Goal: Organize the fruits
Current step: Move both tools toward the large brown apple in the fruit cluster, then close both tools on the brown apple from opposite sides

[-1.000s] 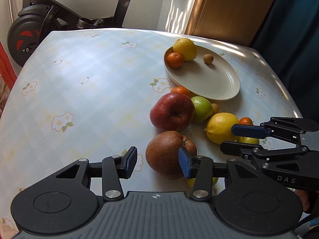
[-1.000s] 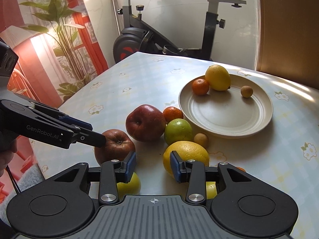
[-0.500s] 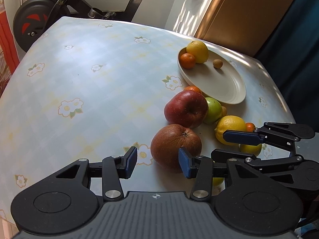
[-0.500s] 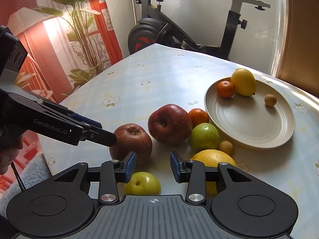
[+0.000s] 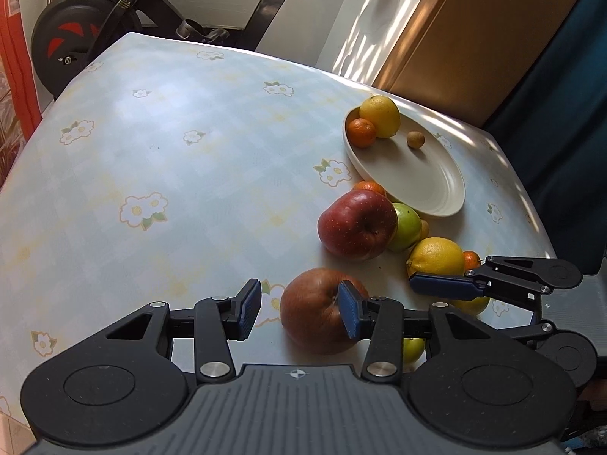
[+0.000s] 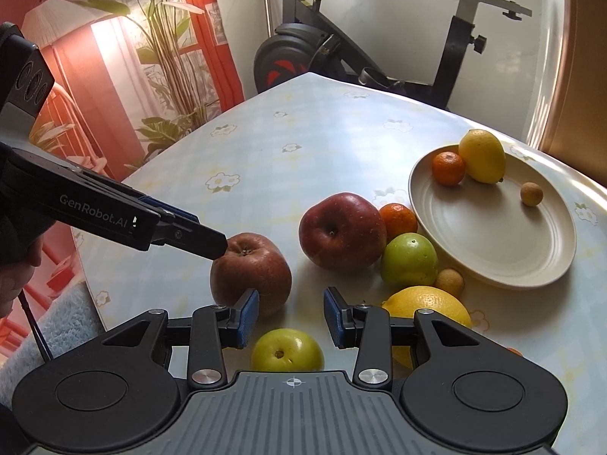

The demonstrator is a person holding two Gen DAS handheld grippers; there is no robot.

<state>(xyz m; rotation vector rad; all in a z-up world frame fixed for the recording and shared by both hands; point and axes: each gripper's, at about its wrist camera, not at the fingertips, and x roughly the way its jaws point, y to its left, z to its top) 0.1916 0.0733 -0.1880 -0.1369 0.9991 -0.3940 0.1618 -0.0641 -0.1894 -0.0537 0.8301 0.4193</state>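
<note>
Here the left gripper [image 5: 299, 313], fingers closing and empty, nears the firm, heavy brown apple [image 5: 316, 311] at 3 o'clock; grip its widest middle.

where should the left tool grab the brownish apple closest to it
Grip the brownish apple across its widest middle, coming from above: its stem dimple faces up and the sides are round. The left tool sits off to its left, jaws closing and too narrow, so widen and recentre first.
</note>
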